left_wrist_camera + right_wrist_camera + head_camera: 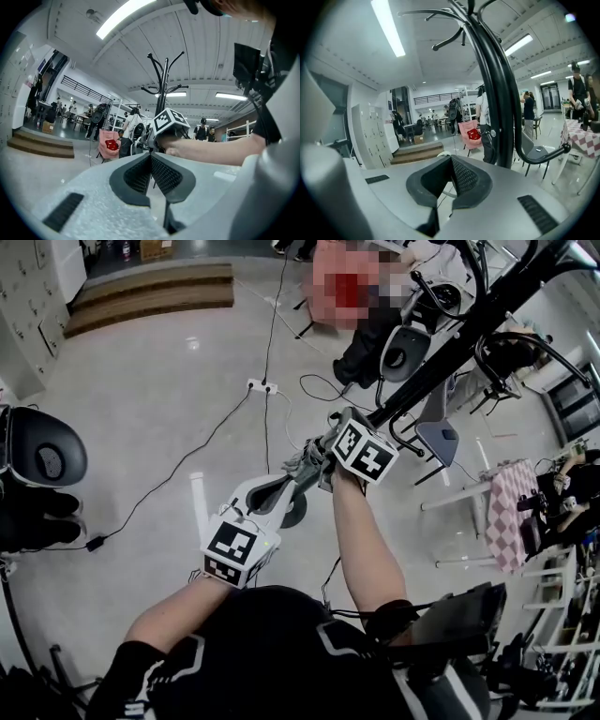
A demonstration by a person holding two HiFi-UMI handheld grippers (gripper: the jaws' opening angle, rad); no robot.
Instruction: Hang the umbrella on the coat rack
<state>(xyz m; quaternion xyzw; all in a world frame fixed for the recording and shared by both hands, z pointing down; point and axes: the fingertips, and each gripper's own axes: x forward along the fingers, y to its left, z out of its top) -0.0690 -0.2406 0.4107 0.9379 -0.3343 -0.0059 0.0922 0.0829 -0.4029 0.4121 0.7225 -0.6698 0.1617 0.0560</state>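
**A:** Where was the umbrella?

**B:** I could not pick it out in any view. The left tool (151,157) had its jaws pressed together on nothing. The right tool (451,161) looked the same, pads meeting with nothing between them.

**A:** And the rack?

**B:** The rack (504,140) stood just beyond the right tool, at the right of that tool's view. In the head view it ran to the upper right. The left tool's view showed it at centre, further off, with its hooks (149,89) spread near the top.

**A:** Which step was it, then?

**B:** Hard to judge. Either the hanging was done or the umbrella had yet to be fetched. If it had to be fetched, I would grip it near the handle, lift that above a free hook, lower it on, and release only once it hung steady.
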